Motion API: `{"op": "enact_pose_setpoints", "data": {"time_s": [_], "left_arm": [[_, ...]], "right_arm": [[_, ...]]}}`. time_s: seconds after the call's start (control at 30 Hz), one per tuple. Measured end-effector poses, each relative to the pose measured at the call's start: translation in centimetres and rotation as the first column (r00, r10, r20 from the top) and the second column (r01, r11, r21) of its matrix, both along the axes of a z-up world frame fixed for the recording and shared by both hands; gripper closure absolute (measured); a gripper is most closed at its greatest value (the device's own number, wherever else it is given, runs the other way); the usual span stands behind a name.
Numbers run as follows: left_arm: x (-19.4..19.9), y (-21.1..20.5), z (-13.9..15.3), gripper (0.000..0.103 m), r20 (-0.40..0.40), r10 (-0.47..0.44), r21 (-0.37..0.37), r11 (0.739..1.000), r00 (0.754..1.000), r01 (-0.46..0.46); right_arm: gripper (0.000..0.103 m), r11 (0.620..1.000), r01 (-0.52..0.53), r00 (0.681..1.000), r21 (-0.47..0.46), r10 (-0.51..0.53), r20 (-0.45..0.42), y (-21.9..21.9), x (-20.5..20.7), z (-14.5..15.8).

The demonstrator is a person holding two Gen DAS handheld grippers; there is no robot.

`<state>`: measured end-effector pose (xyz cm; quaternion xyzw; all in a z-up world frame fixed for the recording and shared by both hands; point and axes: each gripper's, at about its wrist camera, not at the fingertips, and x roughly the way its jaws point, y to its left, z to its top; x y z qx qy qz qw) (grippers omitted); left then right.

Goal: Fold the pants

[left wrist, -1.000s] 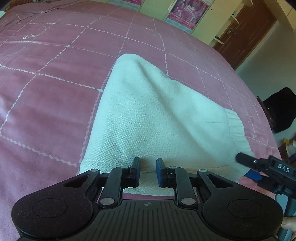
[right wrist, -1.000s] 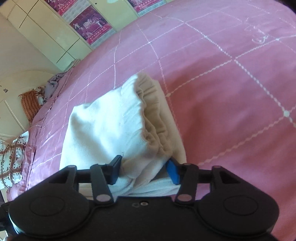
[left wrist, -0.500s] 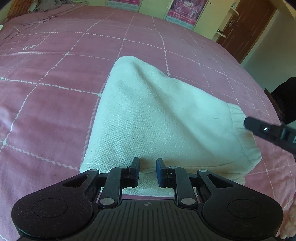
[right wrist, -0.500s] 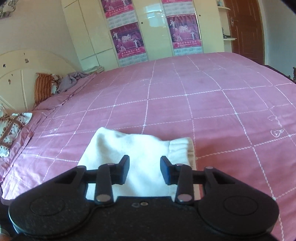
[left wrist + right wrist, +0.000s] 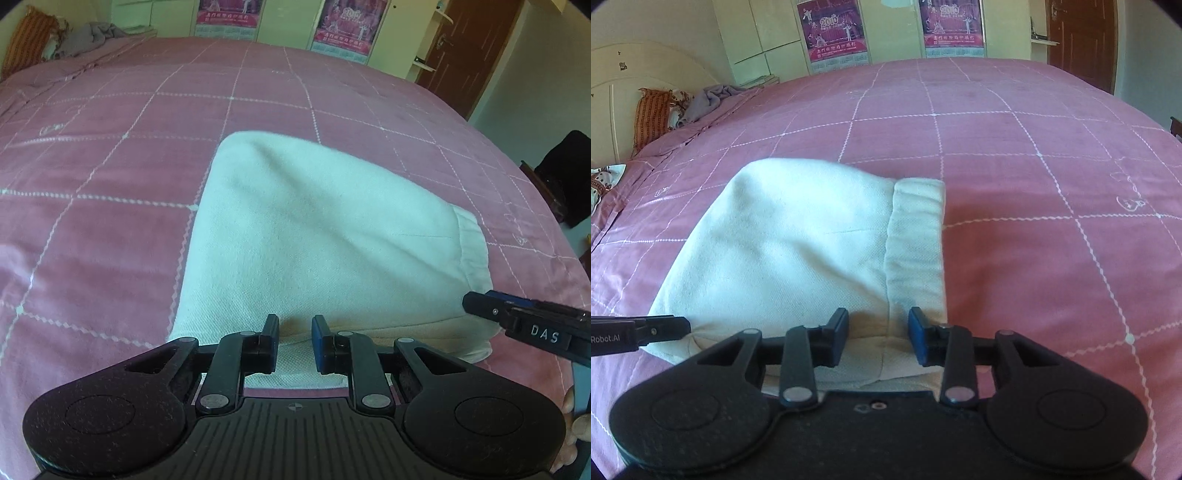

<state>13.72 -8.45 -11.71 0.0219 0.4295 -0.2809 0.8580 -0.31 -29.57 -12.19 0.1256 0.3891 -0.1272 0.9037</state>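
Nearest, the left claw (image 5: 294,341) pinches the near edge of the cream pants (image 5: 314,236), its jaws standing narrowly apart with cloth between them. The right claw (image 5: 878,338), jaws wider, grips the near hem by the waistband (image 5: 916,236). The pants lie folded in a thick bundle on the pink checked bed (image 5: 1034,155), near its front edge. Bare bedspread spreads wide to the left, right and beyond. Farthest stand 2 posters (image 5: 834,33) and a brown door (image 5: 1082,40).
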Motion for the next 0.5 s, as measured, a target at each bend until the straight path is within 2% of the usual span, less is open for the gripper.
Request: {"op": "enact_pose_setpoints", "data": {"time_s": [0.07, 0.2, 0.33, 0.5], "left_arm": [[0.4, -0.3, 1.2, 0.084, 0.037, -0.028, 0.005, 1.000, 0.999, 0.027], [3.2, -2.3, 2.6, 0.084, 0.042, -0.052, 0.000, 0.999, 0.998, 0.052], [6.5, -4.5, 1.6, 0.084, 0.012, -0.066, 0.007, 0.998, 0.998, 0.066], [10.7, -6.3, -0.4, 0.084, -0.022, -0.028, 0.037, 0.999, 0.999, 0.029]], "right_arm": [[0.065, 1.000, -0.012, 0.999, -0.001, 0.012, 0.041, 0.2, 0.0, 1.4], [0.065, 0.998, -0.038, 0.996, -0.051, 0.042, 0.079, 0.5, 2.3, 3.3], [0.065, 0.994, -0.051, 0.996, -0.097, 0.058, 0.065, 0.5, 5.7, 3.3], [0.065, 0.991, -0.028, 0.996, -0.134, 0.039, 0.076, -1.1, 9.3, 3.3]]}}
